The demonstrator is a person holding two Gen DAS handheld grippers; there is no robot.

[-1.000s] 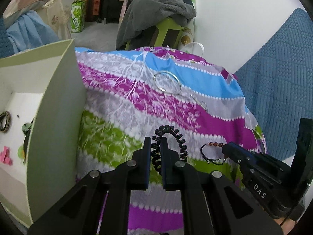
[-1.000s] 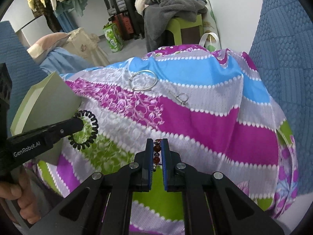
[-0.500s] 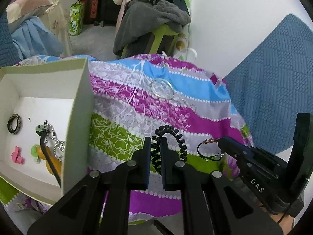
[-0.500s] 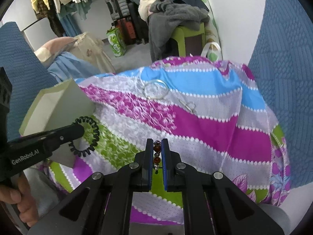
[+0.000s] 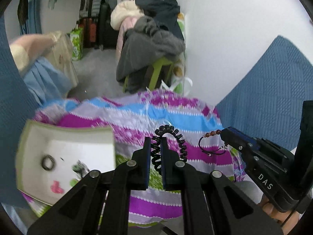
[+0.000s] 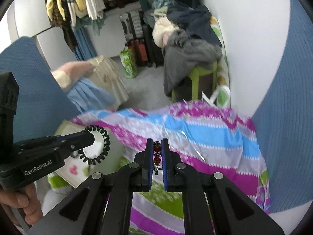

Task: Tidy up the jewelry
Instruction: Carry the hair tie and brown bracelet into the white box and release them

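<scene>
My left gripper (image 5: 155, 146) is shut on a black spiral hair tie (image 5: 177, 139), held in the air above the striped cloth; it also shows in the right wrist view (image 6: 97, 146). My right gripper (image 6: 157, 152) is shut on a black cord bracelet with brown beads (image 6: 157, 151), which hangs from it in the left wrist view (image 5: 211, 145). The open pale-green box (image 5: 64, 129) lies low at the left with a dark ring (image 5: 47, 161), a pink piece (image 5: 56, 188) and other small items inside.
A striped purple, blue and green cloth (image 6: 205, 137) covers the work surface. A thin silver hoop (image 6: 182, 133) lies blurred on it. Blue knitted fabric (image 5: 264, 101) rises at the right. A green stool piled with clothes (image 5: 154, 58) stands behind.
Both grippers have risen and pulled back from the cloth with their items still held. The box interior has come further into view at the left. The scene is blurred by motion.
</scene>
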